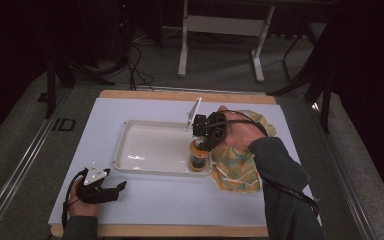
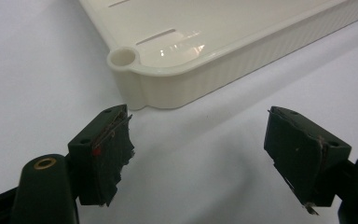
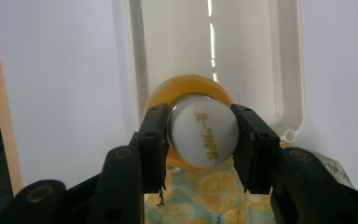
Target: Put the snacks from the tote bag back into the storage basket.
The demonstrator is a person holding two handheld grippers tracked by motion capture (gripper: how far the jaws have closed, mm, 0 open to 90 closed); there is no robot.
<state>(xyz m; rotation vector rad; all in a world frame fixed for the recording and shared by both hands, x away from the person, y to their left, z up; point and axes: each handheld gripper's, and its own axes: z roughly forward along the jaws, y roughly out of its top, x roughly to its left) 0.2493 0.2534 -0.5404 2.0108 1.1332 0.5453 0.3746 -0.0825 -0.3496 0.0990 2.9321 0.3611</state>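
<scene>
The right tool (image 3: 200,135) holds a small orange bottle (image 1: 198,156) by its white cap (image 3: 204,136), one jaw on each side. The bottle stands upright below the tool, in the near right corner of the cream tray (image 1: 130,131), with a lemon-print cloth (image 1: 235,165) just beside it. It looks light and rigid; the smooth round cap may slip, so a grip lower on the cap seems safer. The left tool (image 2: 205,154) rests wide and empty on the white surface (image 1: 180,200), with the tray corner just ahead of it.
</scene>
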